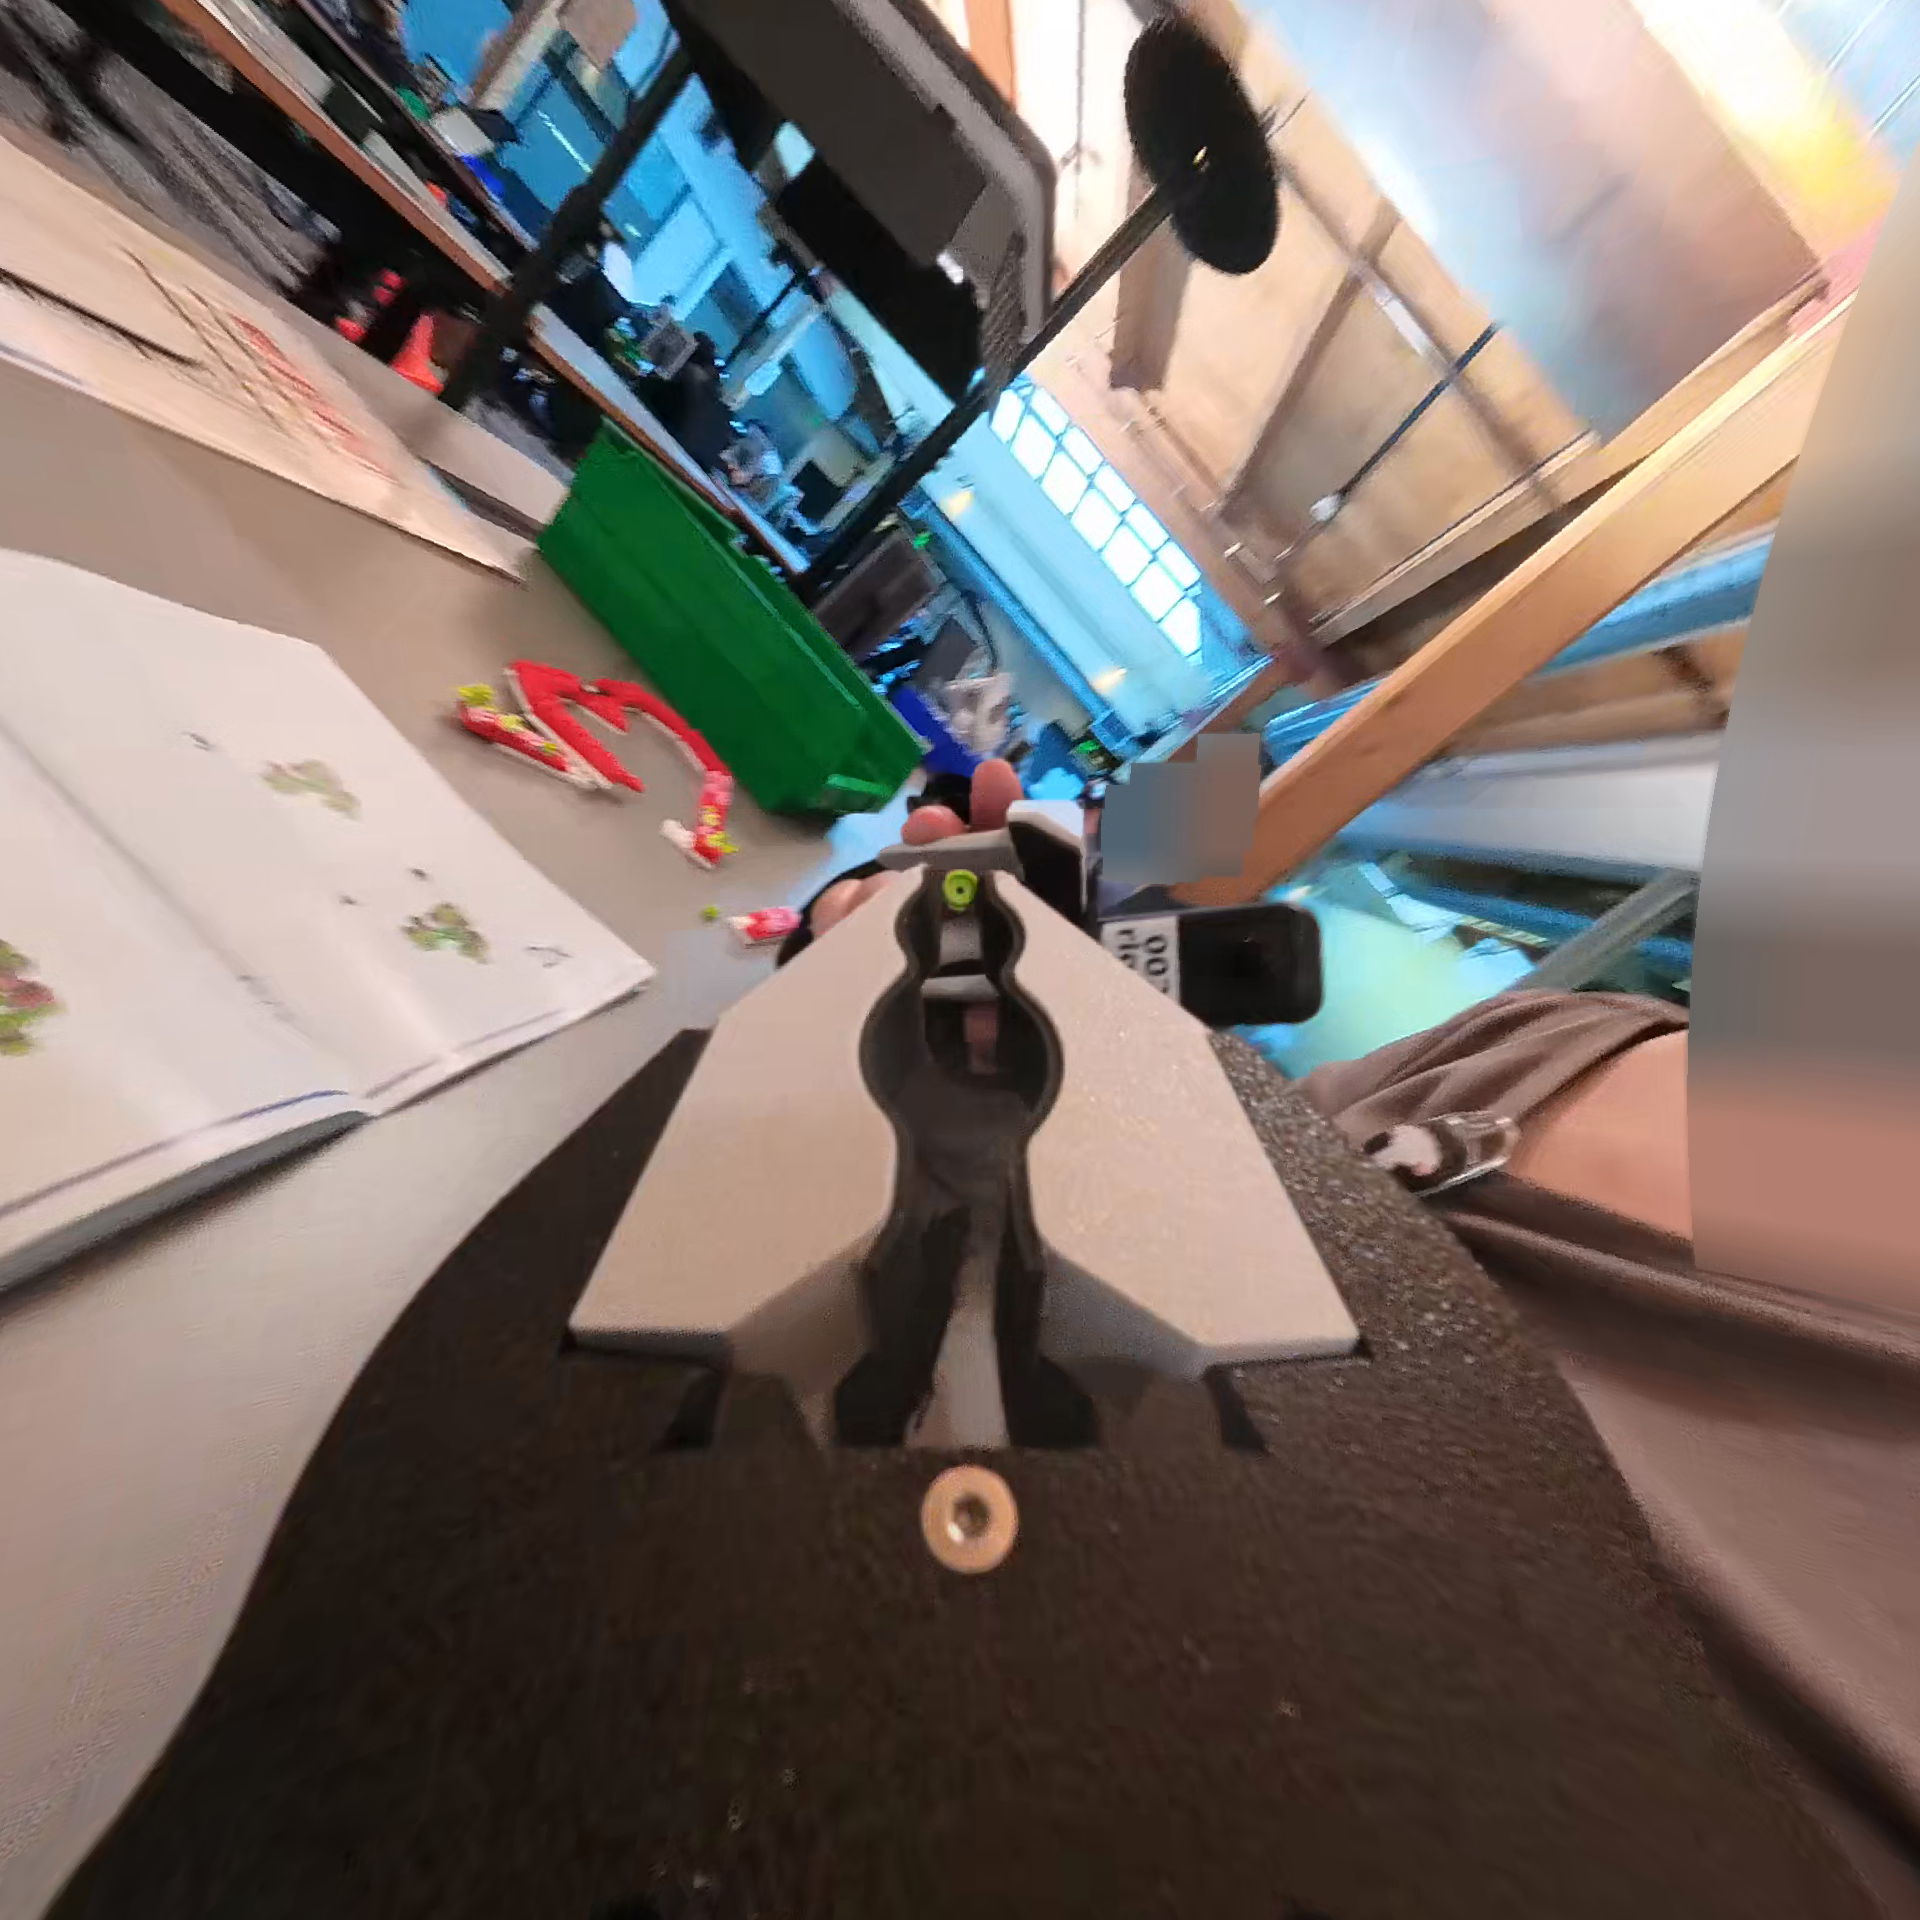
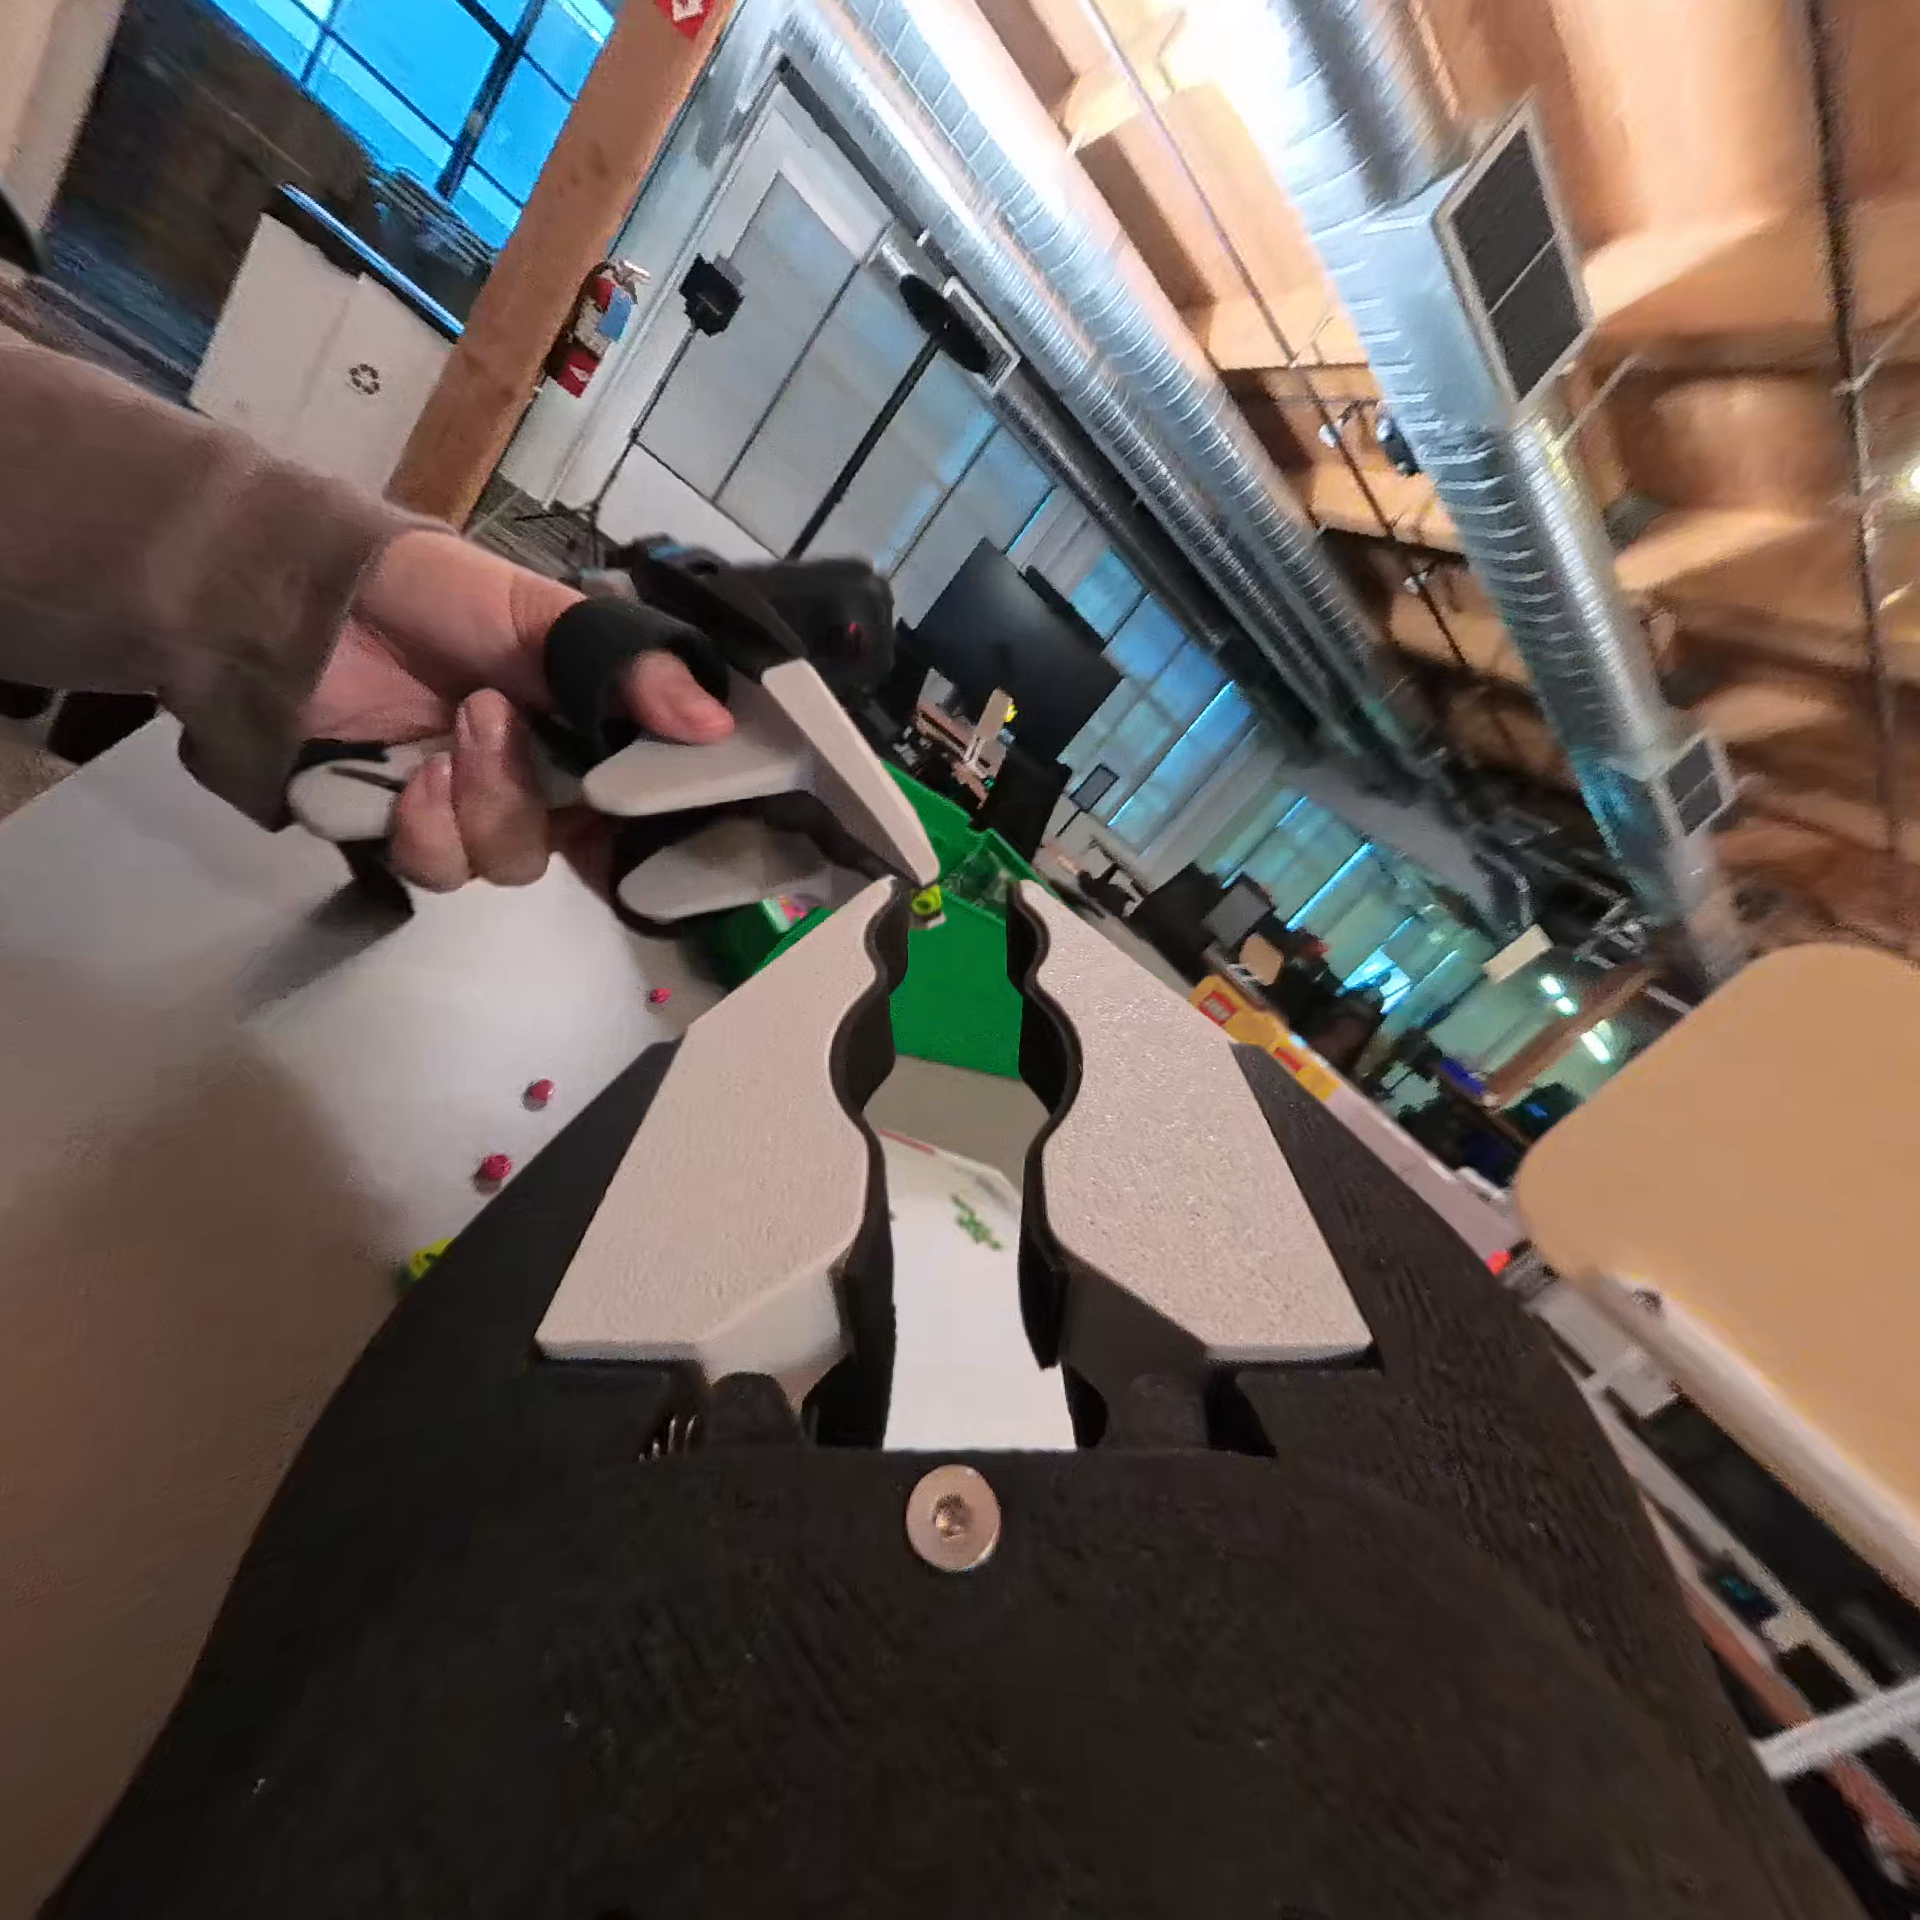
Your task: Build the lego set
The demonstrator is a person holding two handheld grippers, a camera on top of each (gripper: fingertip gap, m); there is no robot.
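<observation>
From my left wrist view, an open instruction booklet [image 1: 260, 883] lies flat on the grey table [image 1: 208, 1455] at about nine o'clock. Past it, toward eleven o'clock, a red lego assembly [image 1: 603, 727] with white and lime bits sits on the tabletop, and a few loose red and lime pieces [image 1: 764, 923] lie near it. Just behind the red assembly stands a green bin [image 1: 717, 634]. At centre, my left gripper [image 1: 958, 894] has its jaws pressed together on a small lime-green lego piece [image 1: 958, 888], pinched right at the tips. Straight beyond it, at twelve o'clock, my right gripper [image 1: 1049, 847] meets it tip to tip, with the hand [image 1: 956, 810] that holds it showing behind.

From my right wrist view, the other hand [image 2: 468, 727], in a brownish sleeve and a black finger strap, holds the left gripper [image 2: 920, 878] at ten o'clock; its tips come down onto the lime-green lego piece [image 2: 923, 900]. My right gripper [image 2: 951, 899] has its jaws spread apart, and the piece sits against the tip of its left finger [image 2: 769, 1091]; I cannot tell whether it touches. Small red lego pieces [image 2: 537, 1093] dot the table [image 2: 156, 1143] at eight o'clock, with a lime one [image 2: 421, 1262] lower down. The green bin [image 2: 956, 997] and the booklet [image 2: 956, 1299] show through the gap between my fingers.
</observation>
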